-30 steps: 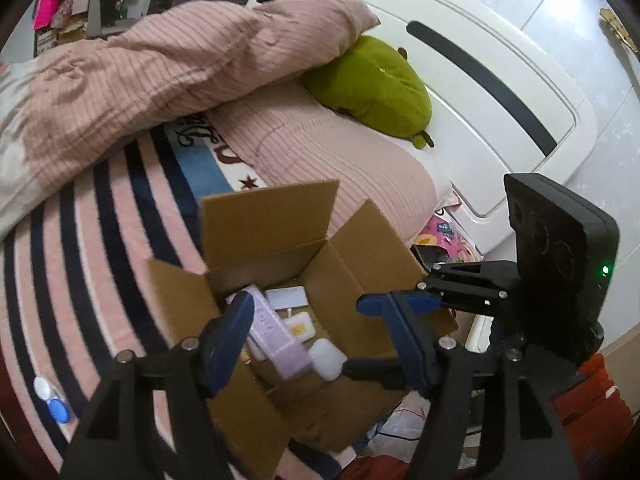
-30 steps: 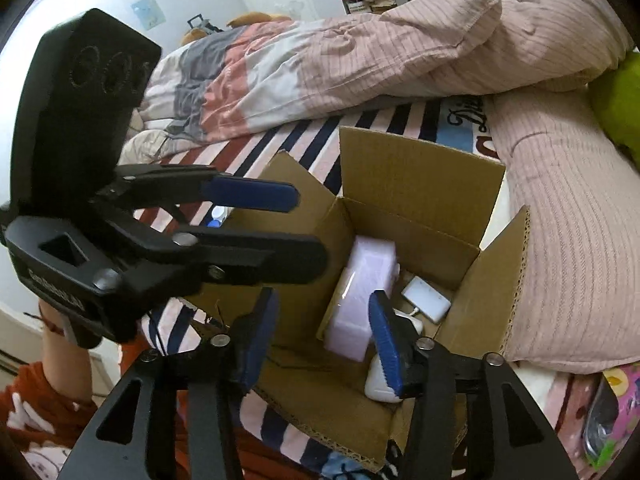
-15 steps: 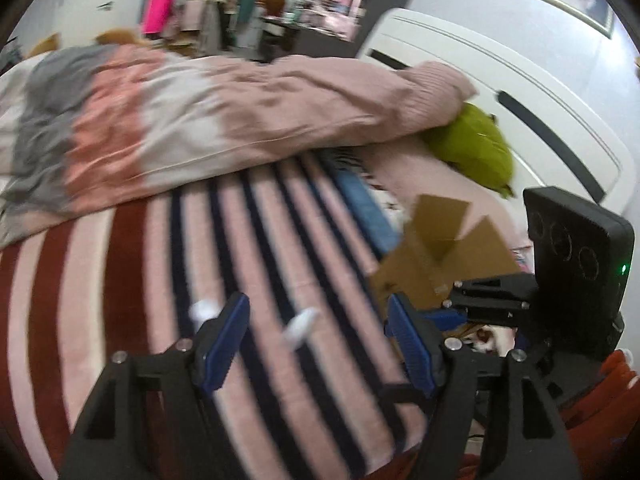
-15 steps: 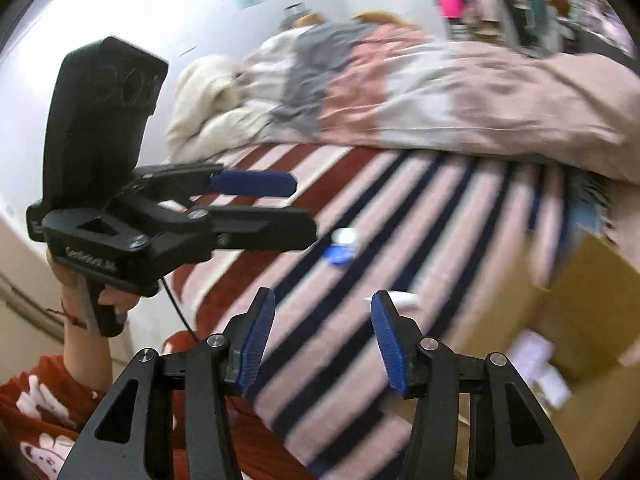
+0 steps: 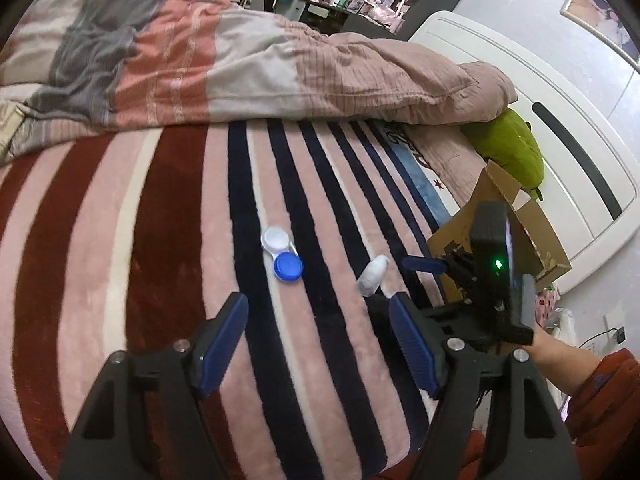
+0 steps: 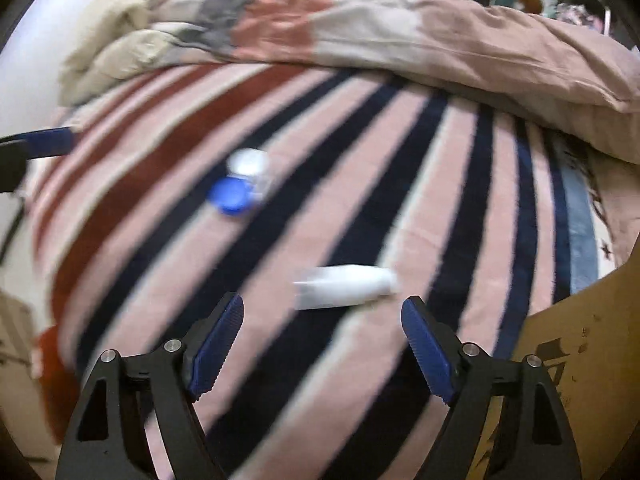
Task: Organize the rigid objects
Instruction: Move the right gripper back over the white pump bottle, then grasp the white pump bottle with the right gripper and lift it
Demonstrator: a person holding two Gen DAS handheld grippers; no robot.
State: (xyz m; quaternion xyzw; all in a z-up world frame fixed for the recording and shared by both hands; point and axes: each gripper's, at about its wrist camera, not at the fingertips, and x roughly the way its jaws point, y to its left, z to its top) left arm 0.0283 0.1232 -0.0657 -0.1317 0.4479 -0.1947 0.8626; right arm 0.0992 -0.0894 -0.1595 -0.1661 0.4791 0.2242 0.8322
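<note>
A contact lens case (image 5: 282,253) with one white and one blue cap lies on the striped bedspread; it also shows in the right wrist view (image 6: 239,185). A small white tube (image 5: 372,275) lies to its right, and in the right wrist view (image 6: 346,286) it lies just ahead of the open, empty right gripper (image 6: 322,330). My left gripper (image 5: 318,328) is open and empty, above the bedspread short of both items. The cardboard box (image 5: 520,224) stands at the right behind the right gripper's body.
A rumpled pink and grey duvet (image 5: 240,56) lies across the far side of the bed. A green plush toy (image 5: 516,152) rests by the white headboard (image 5: 568,132). The box's flap (image 6: 580,360) fills the right wrist view's lower right corner.
Both grippers have swung away from the open box toward the left, over the striped bedspread. The lens case and tube are now in front of them. Both stay open and empty.
</note>
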